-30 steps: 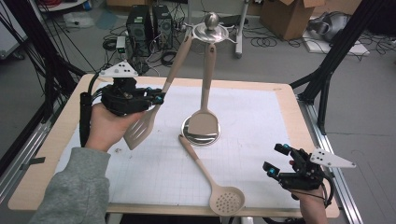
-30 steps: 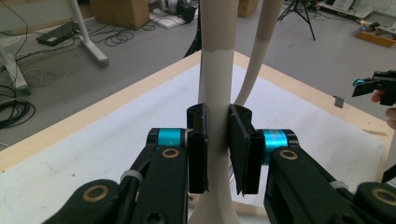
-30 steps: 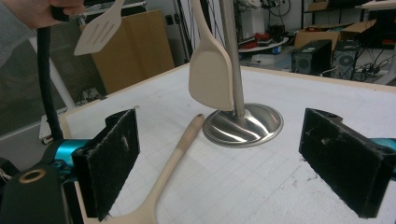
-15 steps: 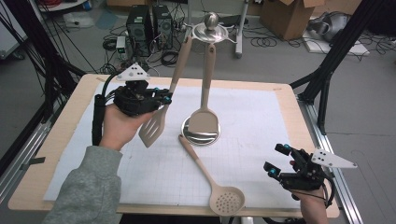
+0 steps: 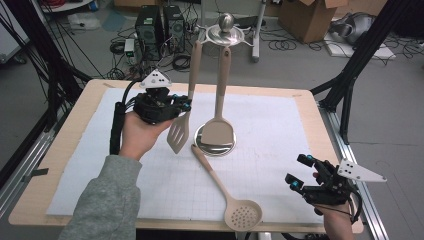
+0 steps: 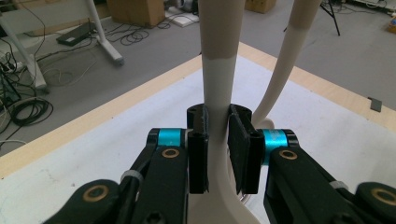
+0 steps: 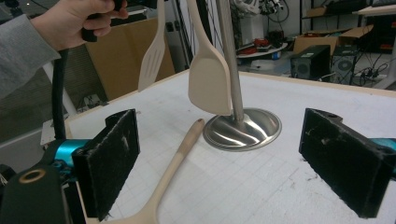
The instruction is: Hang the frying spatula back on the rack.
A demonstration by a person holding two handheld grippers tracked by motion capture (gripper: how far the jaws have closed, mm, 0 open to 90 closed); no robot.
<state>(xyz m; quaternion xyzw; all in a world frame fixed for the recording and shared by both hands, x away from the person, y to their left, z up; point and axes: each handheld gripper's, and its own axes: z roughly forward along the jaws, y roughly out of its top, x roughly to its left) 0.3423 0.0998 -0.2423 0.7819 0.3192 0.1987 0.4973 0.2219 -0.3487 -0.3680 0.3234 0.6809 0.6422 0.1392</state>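
In the high view, left of centre, the slotted turner [image 5: 179,131] is clamped by its neck between the nearly closed jaws of the left tool [image 5: 177,105], its handle running up to the utensil stand [image 5: 226,37] at the top centre. The right tool [image 5: 303,173] is held with jaws wide apart and empty at the lower right, above the tabletop [image 5: 280,150]. A skimmer spoon [image 5: 230,196] is seen lying flat at the lower centre.

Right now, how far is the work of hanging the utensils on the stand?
Done: the solid turner already hangs from the stand. In hand: the left gripper is shut on the slotted turner, its handle leaning up to the stand's top; whether it is hooked, I cannot tell. Left: the skimmer spoon lies on the mat, and the right gripper is open, apart from it.
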